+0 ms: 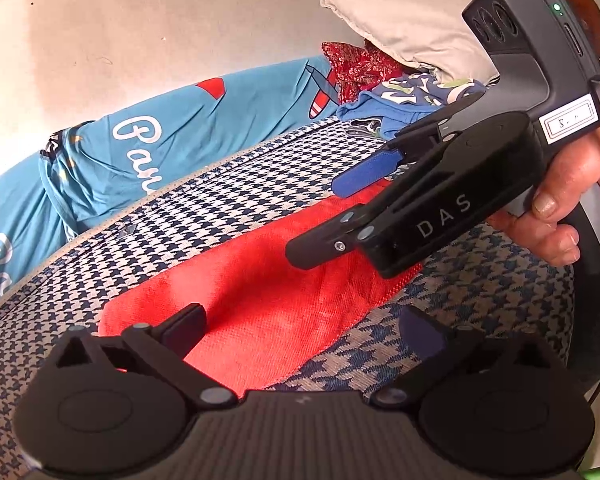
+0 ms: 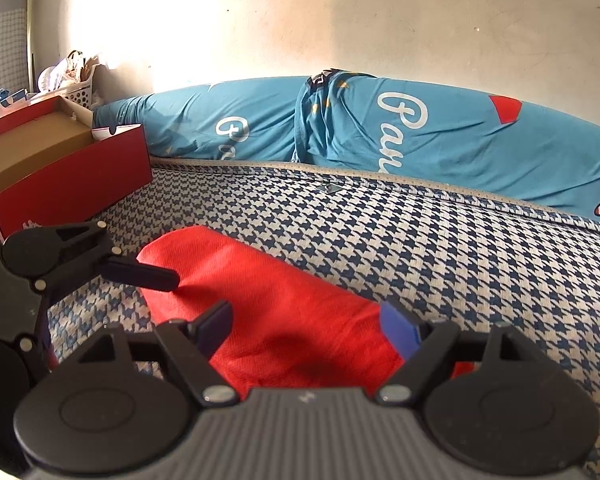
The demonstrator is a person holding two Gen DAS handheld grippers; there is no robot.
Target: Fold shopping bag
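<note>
Both my grippers hang spread wide, gripping nothing: left gripper (image 1: pixel 300 332) over the near end of the red bag (image 1: pixel 268 280), right gripper (image 2: pixel 308 328) over its other end. Bag lies as a long flat strip across the checked mattress (image 2: pixel 380 232), so both hands are about equally close.

One red bag (image 2: pixel 284 300), two grippers (image 1: pixel 300 332) (image 2: pixel 312 332), one red box (image 2: pixel 72 176)
</note>
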